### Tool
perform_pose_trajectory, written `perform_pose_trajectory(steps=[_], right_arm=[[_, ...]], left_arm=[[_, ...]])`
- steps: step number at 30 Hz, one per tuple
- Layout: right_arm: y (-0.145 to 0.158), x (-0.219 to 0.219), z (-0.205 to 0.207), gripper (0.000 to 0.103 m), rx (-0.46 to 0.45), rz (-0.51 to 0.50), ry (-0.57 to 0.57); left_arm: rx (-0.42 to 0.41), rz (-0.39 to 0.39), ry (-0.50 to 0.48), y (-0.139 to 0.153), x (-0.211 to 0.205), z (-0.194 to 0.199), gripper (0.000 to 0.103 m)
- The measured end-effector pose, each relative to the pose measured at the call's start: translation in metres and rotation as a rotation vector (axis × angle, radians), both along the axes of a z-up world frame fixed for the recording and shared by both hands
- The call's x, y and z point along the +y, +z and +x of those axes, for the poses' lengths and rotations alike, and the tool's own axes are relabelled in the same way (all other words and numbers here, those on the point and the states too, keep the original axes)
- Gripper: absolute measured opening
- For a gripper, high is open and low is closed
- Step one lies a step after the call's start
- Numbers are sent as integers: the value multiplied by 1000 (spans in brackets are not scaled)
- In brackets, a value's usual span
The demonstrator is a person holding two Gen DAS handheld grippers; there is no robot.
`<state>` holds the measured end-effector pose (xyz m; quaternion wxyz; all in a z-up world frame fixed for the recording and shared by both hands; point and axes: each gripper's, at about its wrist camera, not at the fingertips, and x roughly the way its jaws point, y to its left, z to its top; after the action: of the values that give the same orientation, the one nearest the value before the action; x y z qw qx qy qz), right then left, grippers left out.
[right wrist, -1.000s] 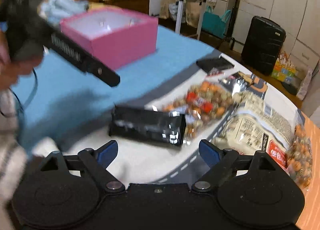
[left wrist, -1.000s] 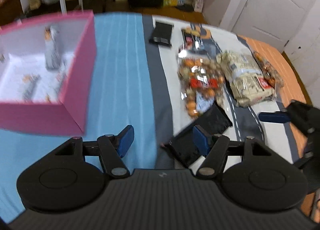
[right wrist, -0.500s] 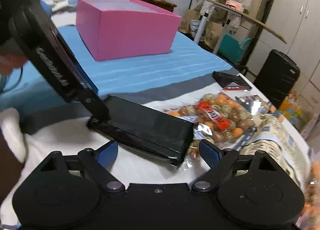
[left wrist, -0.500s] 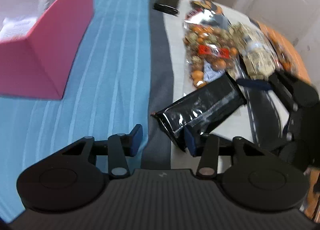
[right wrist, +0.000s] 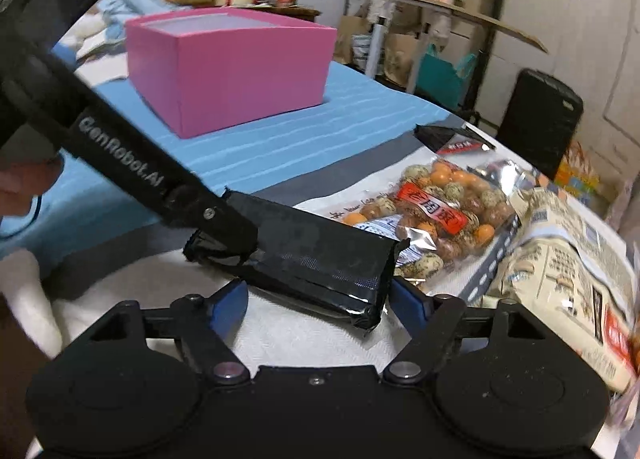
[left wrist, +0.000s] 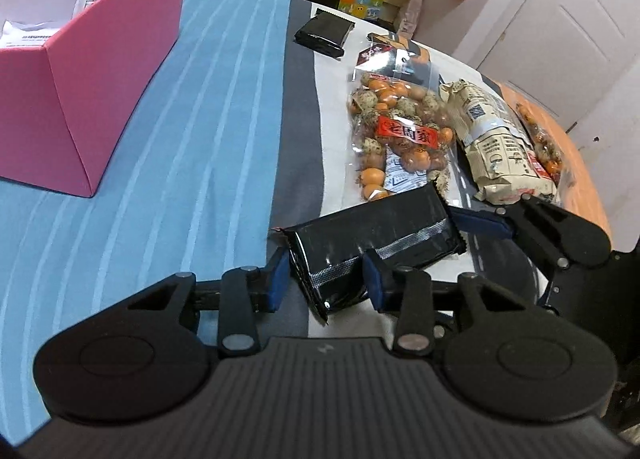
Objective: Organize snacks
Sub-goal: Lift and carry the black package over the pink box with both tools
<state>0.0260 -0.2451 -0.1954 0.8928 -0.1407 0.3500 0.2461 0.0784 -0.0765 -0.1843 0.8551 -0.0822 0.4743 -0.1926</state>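
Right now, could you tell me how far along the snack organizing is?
Early. The pink box already holds a couple of packets. The left hand-held gripper is clamped on the black packet; the right hand-held gripper is open. Still out: nut bag, beige bag, small black packet.

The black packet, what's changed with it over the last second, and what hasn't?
The left tool came down and closed on the near end of the black packet. The right tool moved in around its other end, fingers open. The pink box and other snack bags stayed put.

White door [left wrist: 560, 19], seemingly cluttered wardrobe wall [right wrist: 580, 19]
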Motion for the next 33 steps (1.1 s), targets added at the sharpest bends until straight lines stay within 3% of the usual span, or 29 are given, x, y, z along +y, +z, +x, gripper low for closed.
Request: perform_pose_trajectory(steps=[11, 19, 23, 33], right_arm=[[11, 0, -16, 74, 117, 42, -81], [25, 6, -26, 74, 207, 75, -120], [40, 12, -33, 74, 191, 72, -115], [89, 37, -45, 74, 54, 48, -70]], left_arm=[[67, 70, -67, 17, -9, -18, 38], [93, 44, -113, 38, 2, -31, 42], [83, 54, -128, 55, 7, -37, 43], [-40, 85, -80, 111, 26, -59, 43]])
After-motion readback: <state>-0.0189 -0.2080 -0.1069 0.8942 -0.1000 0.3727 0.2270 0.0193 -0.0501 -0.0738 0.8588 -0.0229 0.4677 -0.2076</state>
